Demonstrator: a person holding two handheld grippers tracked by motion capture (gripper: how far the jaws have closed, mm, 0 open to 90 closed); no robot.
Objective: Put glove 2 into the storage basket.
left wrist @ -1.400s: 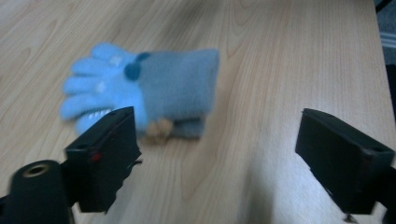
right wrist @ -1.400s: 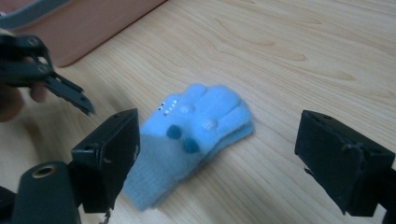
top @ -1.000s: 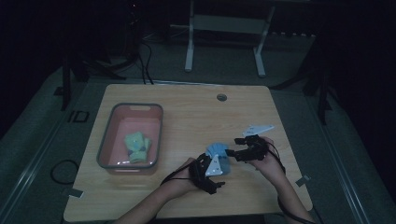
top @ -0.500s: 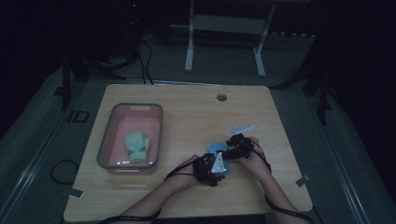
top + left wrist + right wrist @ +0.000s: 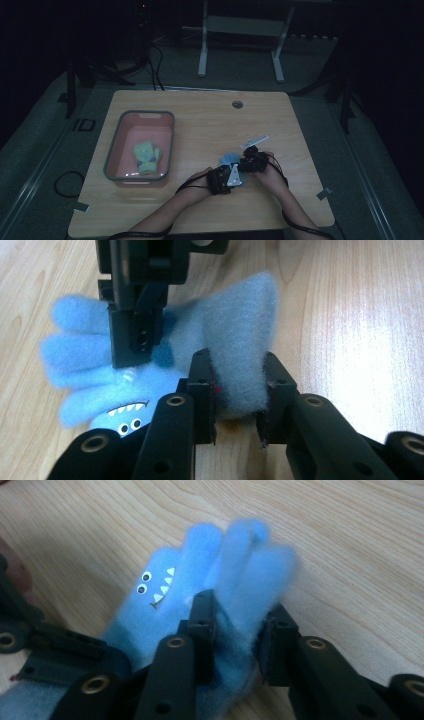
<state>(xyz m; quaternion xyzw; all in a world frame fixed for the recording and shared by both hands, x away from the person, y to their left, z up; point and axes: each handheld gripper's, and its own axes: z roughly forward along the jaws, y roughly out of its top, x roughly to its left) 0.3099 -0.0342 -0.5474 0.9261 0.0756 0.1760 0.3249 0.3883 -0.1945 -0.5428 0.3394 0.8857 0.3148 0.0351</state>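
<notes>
A fuzzy blue glove (image 5: 229,158) with a small monster face lies on the wooden table, right of centre near the front. My left gripper (image 5: 223,180) is shut on the glove's cuff (image 5: 240,340), which bulges up between its pads. My right gripper (image 5: 250,163) comes in from the other side. Its jaws have just been closing and now pinch the glove (image 5: 200,565) at the base of its fingers. In the left gripper view the right gripper (image 5: 137,315) stands over the glove's fingers. The left gripper (image 5: 50,645) shows at the lower left of the right gripper view.
A pink bin with a grey rim (image 5: 113,155) stands at the table's left and holds a green glove (image 5: 146,157). A round cable hole (image 5: 237,104) sits near the far edge. A white stand (image 5: 240,45) is on the floor behind the table.
My right hand has come down and to the left, up against the left gripper. Both grippers have closed on the blue glove.
</notes>
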